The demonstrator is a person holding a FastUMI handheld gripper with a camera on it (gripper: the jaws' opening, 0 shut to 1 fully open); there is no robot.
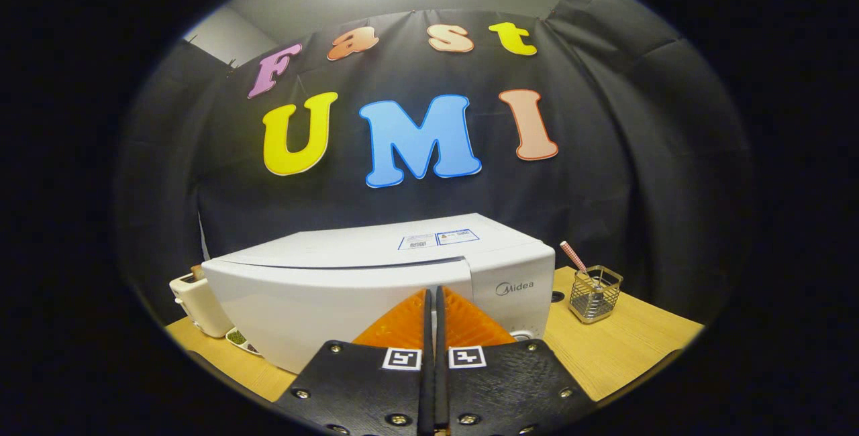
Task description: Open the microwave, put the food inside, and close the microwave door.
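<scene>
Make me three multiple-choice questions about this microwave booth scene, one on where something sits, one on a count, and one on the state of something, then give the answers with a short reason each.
1. Where does the square wire-mesh metal holder stand?
A. on top of the microwave
B. on the wooden table, beside the microwave's control-panel end
C. between the fingers

2. How many utensils stand in the wire holder?
A. one
B. three
C. none

3. What state is the door of the white microwave oven in?
A. swung wide open
B. removed
C. closed

Answers:
1 B: the holder rests on the tabletop, apart from the microwave, next to its panel end.
2 A: a single checked-handled utensil leans out of it.
3 C: the door front lies flush with the body. The gripper is just ahead of it, fingers together with nothing between them.
</scene>
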